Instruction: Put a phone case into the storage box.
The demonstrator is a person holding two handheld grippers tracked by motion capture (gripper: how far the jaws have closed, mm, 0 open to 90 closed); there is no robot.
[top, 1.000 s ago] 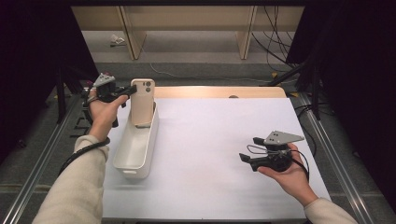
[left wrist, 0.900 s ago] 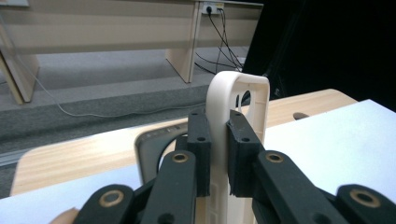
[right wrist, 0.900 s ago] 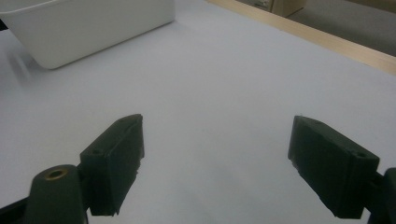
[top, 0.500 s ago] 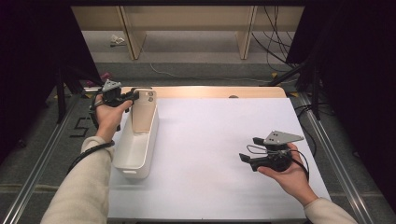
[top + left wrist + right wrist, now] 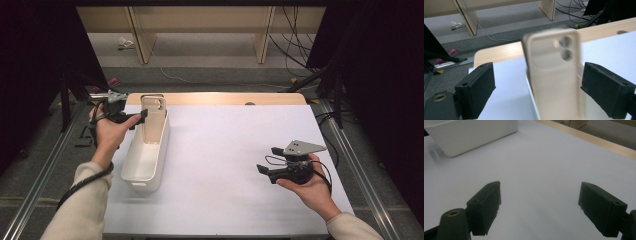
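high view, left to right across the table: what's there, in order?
left gripper → white bin with the phone case standing at its far end → bare white tabletop → right gripper

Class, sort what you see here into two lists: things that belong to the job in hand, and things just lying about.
In the job: phone case standing in the white bin; left tool, open around the case.

Lying about: right tool, open over the bare table; cables and wooden legs behind.

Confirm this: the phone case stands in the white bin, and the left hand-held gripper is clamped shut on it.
Not quite. The phone case does stand in the white bin, but the left hand-held gripper is open; the left gripper view shows its jaws apart on either side of the case.
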